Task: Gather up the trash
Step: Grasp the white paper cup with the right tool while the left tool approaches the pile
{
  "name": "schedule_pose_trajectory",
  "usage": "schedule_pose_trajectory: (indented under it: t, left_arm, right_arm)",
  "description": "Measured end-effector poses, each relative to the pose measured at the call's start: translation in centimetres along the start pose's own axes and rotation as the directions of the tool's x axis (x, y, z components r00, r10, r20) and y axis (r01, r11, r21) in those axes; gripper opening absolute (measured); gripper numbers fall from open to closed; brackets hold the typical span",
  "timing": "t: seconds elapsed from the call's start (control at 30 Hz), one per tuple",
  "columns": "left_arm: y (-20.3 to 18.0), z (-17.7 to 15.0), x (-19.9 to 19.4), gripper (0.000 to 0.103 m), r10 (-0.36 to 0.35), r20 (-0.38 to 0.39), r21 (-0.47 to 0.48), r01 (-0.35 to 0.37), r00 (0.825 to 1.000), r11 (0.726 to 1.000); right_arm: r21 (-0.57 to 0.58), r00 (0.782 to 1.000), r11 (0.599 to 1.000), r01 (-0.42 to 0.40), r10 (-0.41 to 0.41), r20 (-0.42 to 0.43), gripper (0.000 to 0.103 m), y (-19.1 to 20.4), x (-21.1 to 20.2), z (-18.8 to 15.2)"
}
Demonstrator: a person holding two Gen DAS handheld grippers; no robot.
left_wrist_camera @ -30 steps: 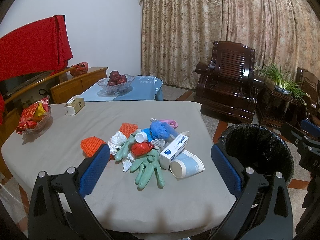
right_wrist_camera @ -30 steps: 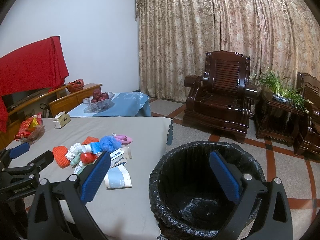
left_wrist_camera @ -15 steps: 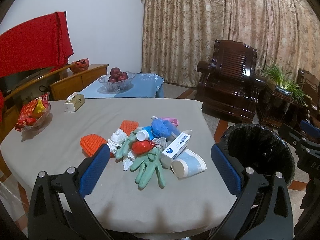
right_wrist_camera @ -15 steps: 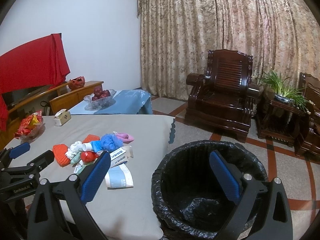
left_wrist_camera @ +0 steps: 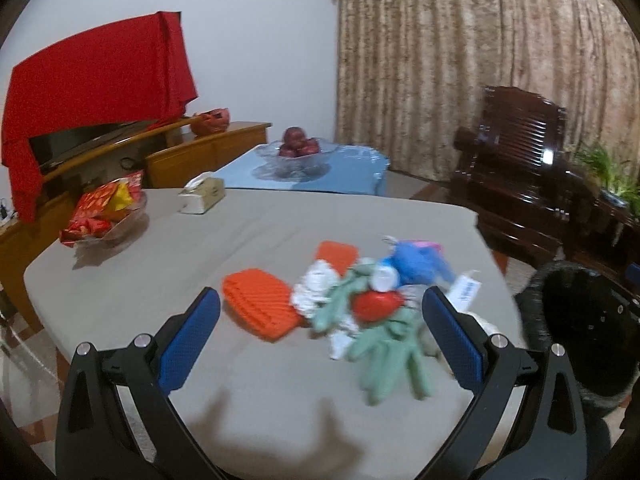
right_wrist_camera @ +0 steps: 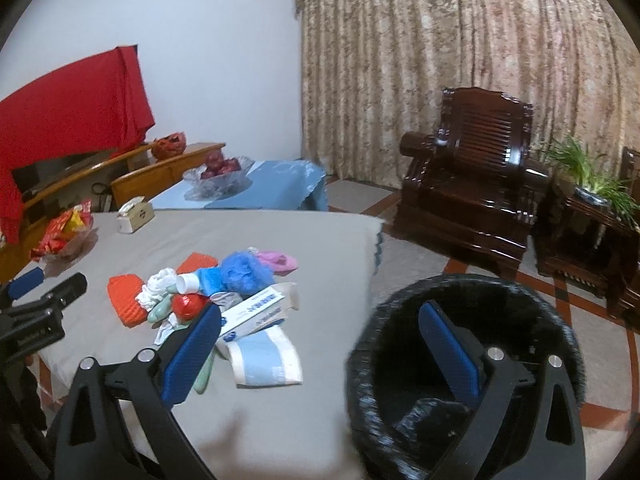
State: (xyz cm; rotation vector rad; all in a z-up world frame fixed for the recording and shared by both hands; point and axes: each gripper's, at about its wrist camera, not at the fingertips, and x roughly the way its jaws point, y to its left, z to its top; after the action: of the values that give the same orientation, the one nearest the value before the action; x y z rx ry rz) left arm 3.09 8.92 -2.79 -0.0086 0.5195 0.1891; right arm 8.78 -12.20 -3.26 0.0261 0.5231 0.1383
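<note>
Now, hovering low over the grey cloth-covered table (left_wrist_camera: 280,400): the left gripper (left_wrist_camera: 320,320), blue-padded jaws spread wide and released, holding nothing. Sitting in the centre of the left wrist frame, between and just beyond those pads: the heap of trash. Lying at its left edge, a ribbed orange rubber pad (left_wrist_camera: 258,312); touching it on the right, crumpled white tissue (left_wrist_camera: 314,292), a shiny red ball-like wrapper (left_wrist_camera: 376,305) and pale green rubber gloves (left_wrist_camera: 392,356) trailing toward the lower middle. Peeking behind, a fluffy blue bath sponge (left_wrist_camera: 416,262), all a little blurred.

Over on the right wrist frame, hanging at the table's edge: the right gripper (right_wrist_camera: 320,340), jaws likewise released and empty, left pad overlapping the heap, right pad in front of the round bin lined with a black plastic bag (right_wrist_camera: 400,300) filling the lower right. Resting near the left pad, a white and blue cardboard box (right_wrist_camera: 256,310) and a flattened white and pale blue paper cup (right_wrist_camera: 266,360), both on the table. Showing at the far left of that frame, the left gripper's black body.

Standing further back at upper left: a beige tissue box (right_wrist_camera: 135,214) and a glass bowl of red snack packets (left_wrist_camera: 104,216).
</note>
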Motion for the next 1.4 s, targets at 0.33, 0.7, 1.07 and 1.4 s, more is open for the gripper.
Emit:
schedule_pose_trajectory:
  t: [0.33,0.7,1.07,1.4]
  left_arm:
    - [2.8,-1.6,4.7,0.098,0.004,-0.055,0.004,-0.004,0.998,1.000]
    - [3.1,-3.6,8.0,0.098,0.000,-0.113,-0.002,-0.001,0.994,1.000]
    - [2.0,-3.8,10.1,0.098,-0.010,-0.141,0.001,0.010,0.990,1.000]
    - [0.7,-3.8,10.3,0.098,-0.022,-0.152,0.014,0.025,0.988,1.000]
  right_arm:
    - [-0.065,0.993,0.996,-0.062,0.055,-0.101,0.096,4.3,6.8,-3.8]
    - [-0.116,0.972,0.984,-0.135,0.109,-0.207,0.096,4.0,11.3,-5.7]
    - [-0.102,0.942,0.978,-0.181,0.143,-0.303,0.096,3.1,14.5,-6.3]
    - [-0.041,0.905,0.965,-0.258,0.226,-0.361,0.074,2.5,14.8,-6.4]
